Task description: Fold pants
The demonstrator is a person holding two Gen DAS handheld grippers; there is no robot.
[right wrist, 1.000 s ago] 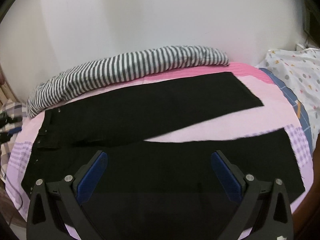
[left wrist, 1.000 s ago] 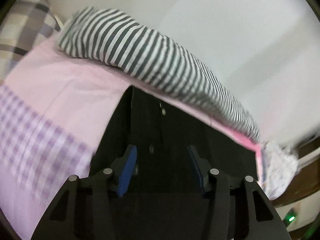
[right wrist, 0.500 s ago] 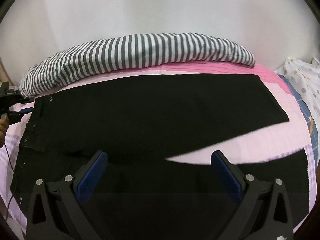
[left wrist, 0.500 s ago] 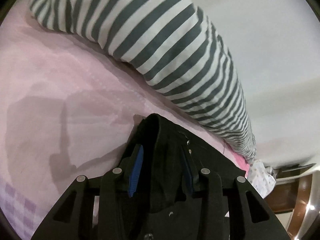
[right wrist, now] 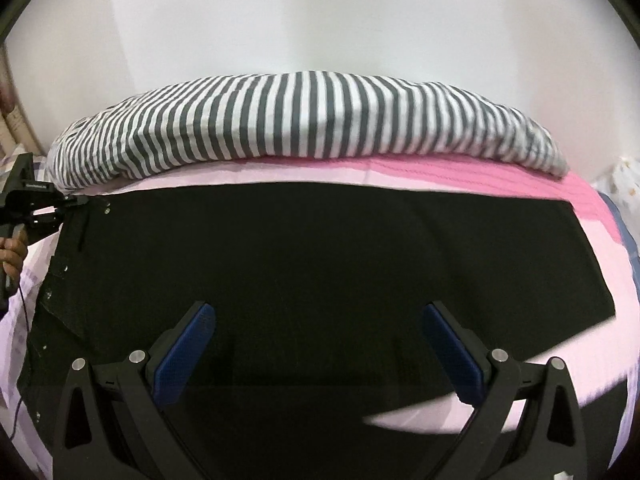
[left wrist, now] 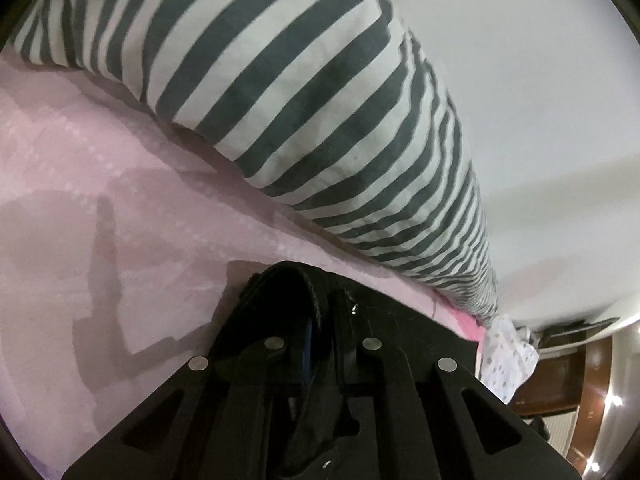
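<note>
Left gripper (left wrist: 320,334) fingers pinching pants (right wrist: 320,264) waistband.

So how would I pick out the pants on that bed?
Find the pink bed sheet against the white wall. In front of the long striped pillow lies one flat black garment, the pants, the only plain black cloth there.

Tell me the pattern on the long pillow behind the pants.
Dark grey and white stripes; the pillow shows best in the right wrist view.

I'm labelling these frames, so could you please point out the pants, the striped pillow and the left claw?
pants (right wrist: 320,264): right wrist view, middle of the far leg.
striped pillow (right wrist: 312,116): right wrist view, centre of its top.
left claw (right wrist: 82,201): right wrist view, tips at the waistband corner.
</note>
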